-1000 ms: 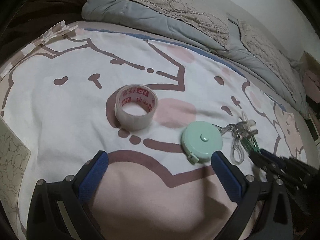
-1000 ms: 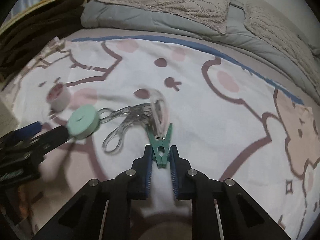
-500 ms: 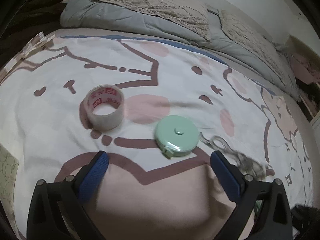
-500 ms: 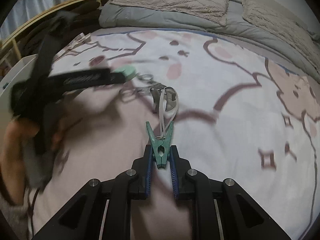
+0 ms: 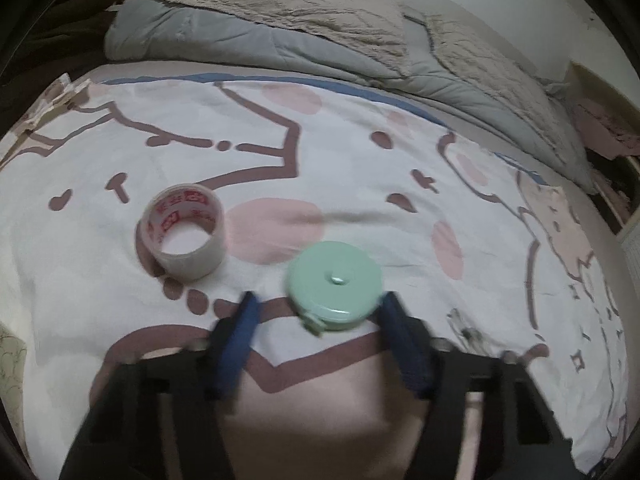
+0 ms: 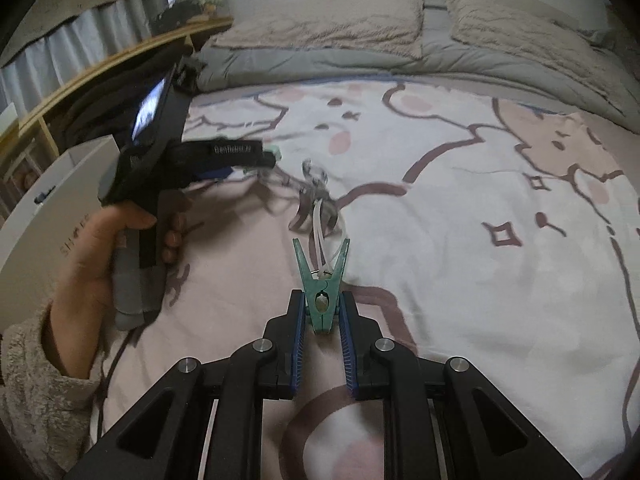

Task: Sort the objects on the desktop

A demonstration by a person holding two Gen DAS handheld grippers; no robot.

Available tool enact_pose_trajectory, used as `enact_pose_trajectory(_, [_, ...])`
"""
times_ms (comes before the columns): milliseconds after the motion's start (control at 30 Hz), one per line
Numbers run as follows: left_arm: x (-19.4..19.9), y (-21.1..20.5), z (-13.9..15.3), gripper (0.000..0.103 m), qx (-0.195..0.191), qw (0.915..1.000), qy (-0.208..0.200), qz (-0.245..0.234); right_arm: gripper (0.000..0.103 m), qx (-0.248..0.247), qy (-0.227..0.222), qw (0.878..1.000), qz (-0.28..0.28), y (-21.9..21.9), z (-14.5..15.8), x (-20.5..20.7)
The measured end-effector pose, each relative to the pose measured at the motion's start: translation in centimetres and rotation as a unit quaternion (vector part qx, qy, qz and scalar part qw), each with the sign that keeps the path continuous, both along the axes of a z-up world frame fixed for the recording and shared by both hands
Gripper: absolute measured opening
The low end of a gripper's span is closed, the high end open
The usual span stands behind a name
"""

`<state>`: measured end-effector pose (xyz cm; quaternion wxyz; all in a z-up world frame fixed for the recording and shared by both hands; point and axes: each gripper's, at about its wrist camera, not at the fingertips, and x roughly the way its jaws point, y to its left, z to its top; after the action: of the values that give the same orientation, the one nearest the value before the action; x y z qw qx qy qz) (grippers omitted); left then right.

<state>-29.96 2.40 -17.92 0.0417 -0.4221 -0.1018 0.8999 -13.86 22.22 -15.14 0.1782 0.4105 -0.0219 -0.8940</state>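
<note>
A mint-green round tape measure (image 5: 335, 284) lies on the printed bedsheet. My left gripper (image 5: 318, 312) is open, its blue fingers either side of the tape measure's near edge; the right finger is close to its rim. A roll of clear tape (image 5: 183, 233) with red print stands to the left. My right gripper (image 6: 321, 312) is shut on a green clothes peg (image 6: 321, 280) that has a white loop through it, held above the sheet. Clear-handled scissors (image 6: 316, 184) lie beyond the peg. The left gripper (image 6: 256, 158) shows in the right wrist view, held in a hand.
A grey quilt and beige blanket (image 5: 320, 32) are bunched along the far side of the bed. A white box (image 6: 52, 208) stands at the bed's left edge below a wooden shelf (image 6: 120, 56). A patterned box corner (image 5: 10, 364) is at far left.
My left gripper has moved forward onto the tape measure and its fingers have narrowed around it. My right gripper has lifted the peg and pulled back and right from the scissors.
</note>
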Motion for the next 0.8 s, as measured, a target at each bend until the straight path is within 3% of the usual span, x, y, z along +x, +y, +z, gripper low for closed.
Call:
enact_pose_trajectory(33, [0.1, 0.1, 0.0, 0.045, -0.002, 1.0, 0.001, -0.002, 0.017, -0.002, 0.006, 1.0, -0.005, 0.1, 0.3, 0.2])
enact_pose_trajectory(367, [2.3, 0.3, 0.6, 0.044, 0.0, 0.9999, 0.002, -0.011, 0.018, -0.055, 0.041, 0.997, -0.023, 1.3, 3.4, 2.2])
enact_pose_trajectory(633, [8.0, -0.2, 2.1, 0.044, 0.002, 0.9999, 0.002, 0.014, 0.018, -0.061, 0.036, 0.997, -0.031, 0.5, 4.6, 5.5])
enact_pose_trajectory(800, [12.9, -0.2, 2.9, 0.043, 0.005, 1.0, 0.004, 0.002, 0.017, -0.05, 0.027, 0.998, -0.034, -0.6, 5.2, 7.7])
